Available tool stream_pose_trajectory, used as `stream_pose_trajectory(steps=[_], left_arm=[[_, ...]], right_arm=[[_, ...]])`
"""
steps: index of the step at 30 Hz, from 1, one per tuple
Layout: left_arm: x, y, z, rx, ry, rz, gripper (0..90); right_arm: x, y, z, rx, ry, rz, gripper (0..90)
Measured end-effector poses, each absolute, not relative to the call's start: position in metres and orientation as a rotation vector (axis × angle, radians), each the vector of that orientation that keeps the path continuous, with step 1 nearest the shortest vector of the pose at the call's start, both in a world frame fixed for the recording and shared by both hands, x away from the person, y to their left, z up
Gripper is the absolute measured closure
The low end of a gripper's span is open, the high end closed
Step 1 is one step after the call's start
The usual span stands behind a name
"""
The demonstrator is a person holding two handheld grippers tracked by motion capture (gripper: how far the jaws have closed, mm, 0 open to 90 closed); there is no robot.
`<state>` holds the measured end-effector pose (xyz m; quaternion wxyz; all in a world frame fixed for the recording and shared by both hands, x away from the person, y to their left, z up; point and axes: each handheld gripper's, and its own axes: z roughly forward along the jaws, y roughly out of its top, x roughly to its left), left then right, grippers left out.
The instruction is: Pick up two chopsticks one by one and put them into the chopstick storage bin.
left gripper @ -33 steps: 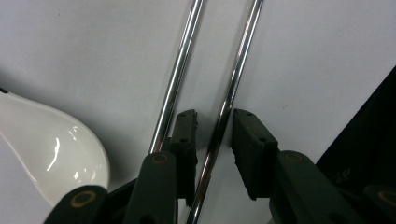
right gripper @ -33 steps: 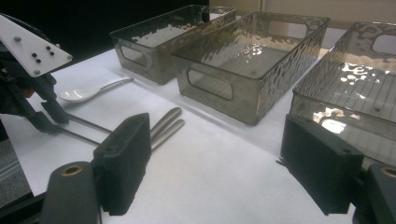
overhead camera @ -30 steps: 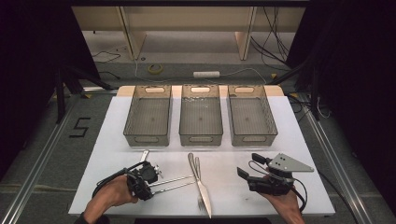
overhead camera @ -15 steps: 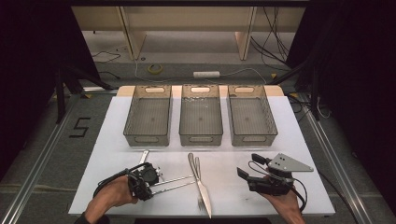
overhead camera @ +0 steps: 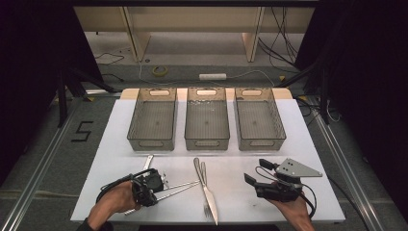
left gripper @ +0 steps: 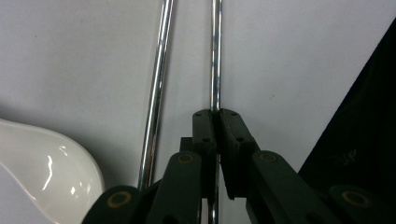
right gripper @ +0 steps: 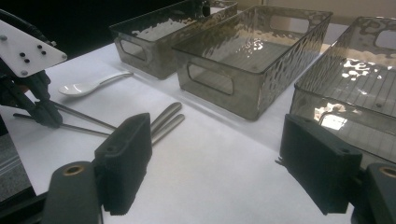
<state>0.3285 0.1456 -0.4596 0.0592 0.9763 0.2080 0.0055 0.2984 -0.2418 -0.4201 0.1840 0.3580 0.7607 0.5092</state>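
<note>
Here the left gripper (left gripper: pixel 215 122) has its jaws pinched tight on one metal chopstick (left gripper: pixel 215 56), having just been closing on it; the second chopstick (left gripper: pixel 156 88) lies free just beside the held one on the tabletop (overhead camera: pixel 332 178), and a white spoon (left gripper: pixel 46 168) lies a little beyond that second stick. The right gripper (right gripper: pixel 215 168) hovers with its jaws spread wide and nothing between them, well apart from the held chopstick. A knife and fork (overhead camera: pixel 206 185) lie between the two grippers, and three clear bins (overhead camera: pixel 206 124) stand in a row farther back.
</note>
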Motion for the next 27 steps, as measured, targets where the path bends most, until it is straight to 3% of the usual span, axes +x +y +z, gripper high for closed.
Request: stream_pose_trajectory(steps=[12, 27], left_arm=[[0.329, 0.158, -0.440, 2.839, 0.666, 0.008, 85.1], [0.344, 0.162, -0.407, 2.555, 0.776, 0.131, 85.0]], right_arm=[[0.299, -0.241, -0.421, 1.002, 2.152, 1.438, 26.2], [0.299, -0.243, -0.421, 1.009, 2.127, 1.447, 26.2]])
